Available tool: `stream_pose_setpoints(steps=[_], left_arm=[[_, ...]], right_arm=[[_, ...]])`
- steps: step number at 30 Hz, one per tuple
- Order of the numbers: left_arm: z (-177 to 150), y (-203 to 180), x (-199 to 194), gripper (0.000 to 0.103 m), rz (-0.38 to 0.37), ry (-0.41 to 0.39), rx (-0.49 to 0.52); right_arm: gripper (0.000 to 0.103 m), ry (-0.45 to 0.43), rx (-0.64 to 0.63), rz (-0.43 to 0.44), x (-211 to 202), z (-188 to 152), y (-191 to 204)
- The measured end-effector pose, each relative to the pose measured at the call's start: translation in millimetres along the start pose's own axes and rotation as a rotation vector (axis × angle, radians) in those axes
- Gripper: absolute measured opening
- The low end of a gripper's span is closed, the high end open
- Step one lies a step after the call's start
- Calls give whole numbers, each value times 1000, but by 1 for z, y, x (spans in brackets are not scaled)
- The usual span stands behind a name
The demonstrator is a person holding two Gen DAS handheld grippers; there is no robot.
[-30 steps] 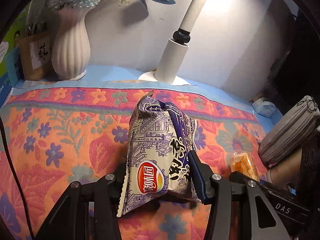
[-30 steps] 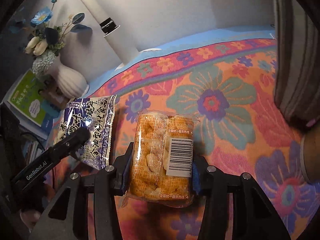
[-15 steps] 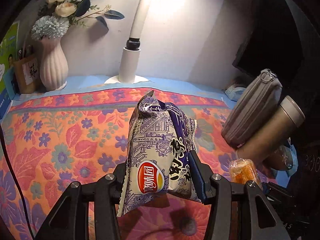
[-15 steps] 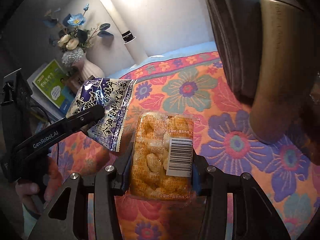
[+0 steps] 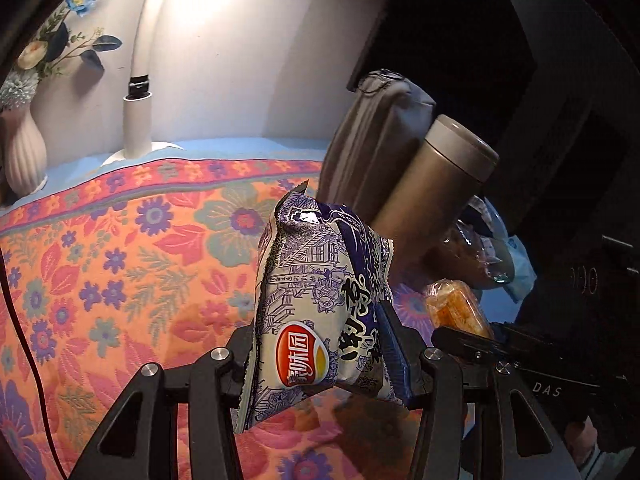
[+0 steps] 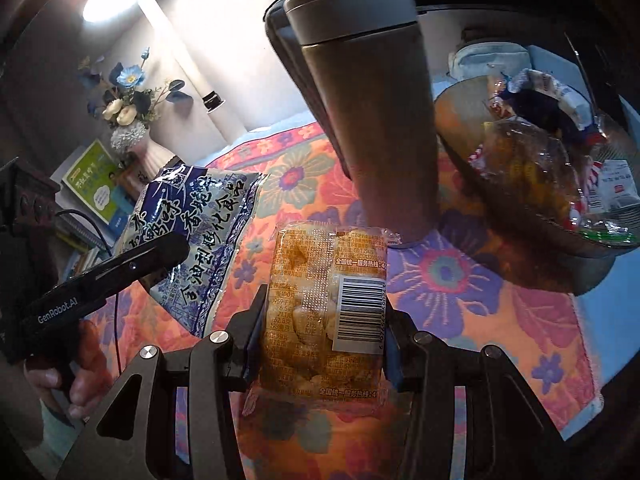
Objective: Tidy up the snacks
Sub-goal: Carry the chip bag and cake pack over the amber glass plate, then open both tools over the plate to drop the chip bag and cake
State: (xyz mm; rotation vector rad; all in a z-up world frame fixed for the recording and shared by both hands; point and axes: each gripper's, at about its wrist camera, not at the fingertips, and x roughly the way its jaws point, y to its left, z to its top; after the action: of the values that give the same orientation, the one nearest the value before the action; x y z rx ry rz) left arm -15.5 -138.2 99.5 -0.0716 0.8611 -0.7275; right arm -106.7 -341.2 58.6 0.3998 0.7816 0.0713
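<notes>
The blue-and-white chip bag (image 5: pixel 320 304) stands upright in the left gripper (image 5: pixel 320 344), jaws closed part-way and pressing its lower sides; it hangs clear above the floral cloth (image 5: pixel 120 280). Gripping low leaves the sealed top free, probably for dropping in top-first.

The orange snack pack (image 6: pixel 324 312), barcode up, is clamped by its long edges in the right gripper (image 6: pixel 320 344), jaws narrowed onto it, also off the cloth. Side-held, it stays flat and uncrushed.

Both items sit toward the cloth's right edge, near a tall brown flask (image 6: pixel 372 120). Just beyond the flask, at the right edge, a dark bowl (image 6: pixel 540 240) already holds several wrapped snacks; judged the likely destination.

A grey pouch (image 5: pixel 372 136) leans behind the flask. A white vase (image 5: pixel 22 156) and a lamp post (image 5: pixel 138 124) stand along the far edge, well apart.
</notes>
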Motion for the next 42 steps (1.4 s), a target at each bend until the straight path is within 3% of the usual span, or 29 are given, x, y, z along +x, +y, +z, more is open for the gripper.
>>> stream_pose_setpoints(steps=[8, 20, 25, 30, 34, 38, 42], left_arm=[[3, -61, -1, 49, -93, 18, 87], [29, -173, 29, 49, -202, 22, 207], [38, -212, 51, 49, -167, 5, 197], [53, -246, 62, 49, -162, -33, 194], [76, -265, 71, 49, -101, -93, 180], [94, -278, 84, 47, 20, -196, 182], [112, -275, 108, 45, 47, -167, 156]], right_arm=[[46, -62, 9, -38, -50, -2, -36], [46, -235, 30, -197, -117, 43, -114], [46, -296, -4, -243, -130, 76, -147], [46, -292, 1, -257, -121, 113, -181], [46, -271, 50, -222, -109, 133, -207], [46, -259, 106, -195, -99, 143, -228], [46, -220, 136, -191, -81, 145, -242]])
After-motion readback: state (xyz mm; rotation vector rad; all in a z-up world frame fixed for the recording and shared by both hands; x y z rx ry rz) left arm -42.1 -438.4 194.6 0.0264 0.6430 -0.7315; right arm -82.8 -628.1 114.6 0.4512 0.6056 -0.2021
